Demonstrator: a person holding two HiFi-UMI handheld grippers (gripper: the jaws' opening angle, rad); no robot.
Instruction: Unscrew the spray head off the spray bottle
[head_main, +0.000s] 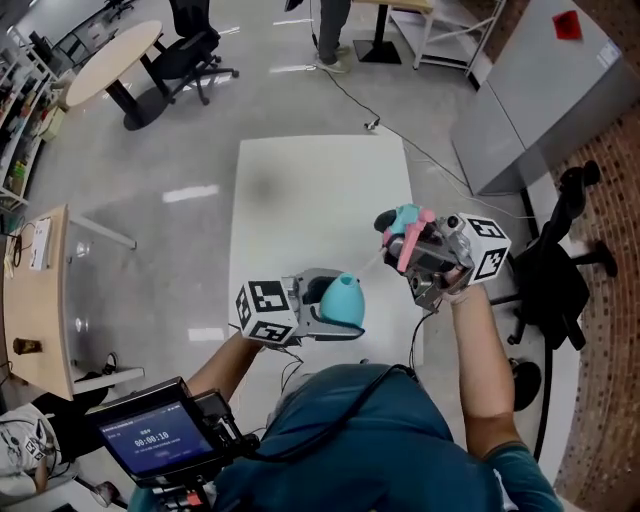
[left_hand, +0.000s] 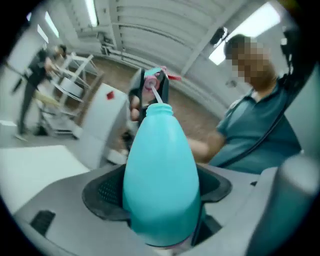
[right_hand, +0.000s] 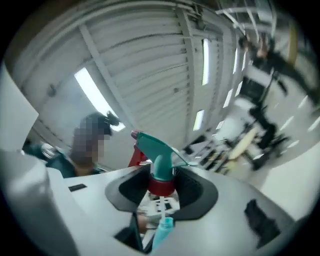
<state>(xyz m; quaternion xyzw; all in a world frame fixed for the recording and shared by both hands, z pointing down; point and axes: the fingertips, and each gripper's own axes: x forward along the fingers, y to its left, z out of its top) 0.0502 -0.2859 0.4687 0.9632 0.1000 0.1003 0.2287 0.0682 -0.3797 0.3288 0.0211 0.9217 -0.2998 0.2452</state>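
Over white table (head_main: 320, 180), smooth teardrop bottle (head_main: 342, 300), red-collared spray head (head_main: 405, 232)

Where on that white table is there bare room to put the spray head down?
The white table is bare from its far edge back to the bottle. The near end is crowded: the left gripper holds the bottle there, and the right gripper holds the spray head by the right edge.

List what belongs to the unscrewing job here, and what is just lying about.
Job:
bottle, clamped in the left gripper
spray head, clamped in the right gripper

Lying about:
white table
round table
office chair
timer screen
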